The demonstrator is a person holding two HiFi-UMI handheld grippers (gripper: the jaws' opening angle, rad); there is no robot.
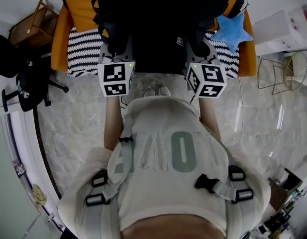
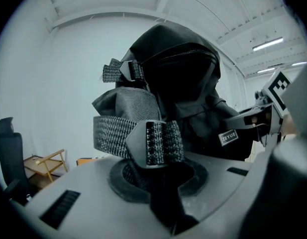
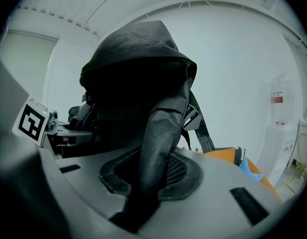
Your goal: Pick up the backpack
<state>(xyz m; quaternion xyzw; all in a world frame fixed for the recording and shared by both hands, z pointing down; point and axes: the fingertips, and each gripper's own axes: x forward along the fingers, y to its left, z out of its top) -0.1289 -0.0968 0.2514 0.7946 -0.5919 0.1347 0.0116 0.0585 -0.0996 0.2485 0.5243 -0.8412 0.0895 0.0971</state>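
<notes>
Above orange couch (image 1: 60, 39): black backpack (image 1: 163, 24), upright, straight ahead of both grippers. Left gripper (image 2: 160, 193) jaws pinched on left strap (image 2: 118, 138), right gripper (image 3: 148, 193) jaws pinched on right strap (image 3: 163, 128). Equal reach either hand; next, likely straight lift off couch.

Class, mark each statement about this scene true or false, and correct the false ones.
1. The left tongs are shut on a strap of the backpack. True.
2. The right tongs are open and empty. False: they are shut on the backpack's other strap.
3. A blue star cushion lies on the orange sofa. True.
4. In the head view, the office chair stands right of the sofa. False: it stands to its left.
</notes>
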